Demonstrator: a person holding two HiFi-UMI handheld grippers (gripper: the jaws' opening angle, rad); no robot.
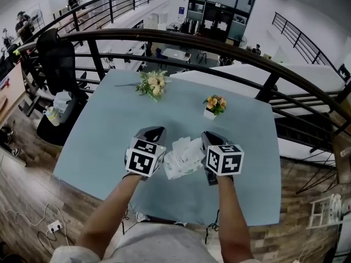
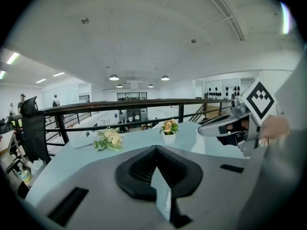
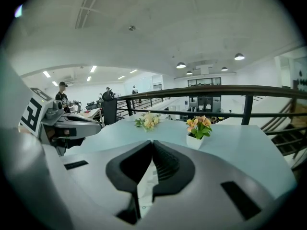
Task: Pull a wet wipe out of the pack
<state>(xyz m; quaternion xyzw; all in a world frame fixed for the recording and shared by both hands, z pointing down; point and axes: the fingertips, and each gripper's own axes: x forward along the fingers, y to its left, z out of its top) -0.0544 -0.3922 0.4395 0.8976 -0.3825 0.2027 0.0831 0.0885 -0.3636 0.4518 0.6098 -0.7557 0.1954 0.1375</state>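
The white wet wipe pack (image 1: 185, 166) with green print shows between my two grippers over the pale blue table (image 1: 104, 136). A crumpled white wet wipe (image 1: 182, 145) stands up out of its top, beside the right jaws. My right gripper (image 1: 207, 138) (image 3: 152, 143) is shut, and a thin white strip (image 3: 144, 186) runs down between its jaws, the wipe as far as I can tell. My left gripper (image 1: 155, 131) (image 2: 154, 150) has its jaws together at the pack's left. Only a pale sliver shows in their gap. Each gripper view shows the other gripper alongside.
A loose bunch of flowers (image 1: 152, 84) lies at the table's far side. A small white pot of orange flowers (image 1: 214, 106) stands ahead of the right gripper. A dark railing (image 1: 219, 43) curves behind the table. A black chair (image 1: 57, 59) stands at the far left.
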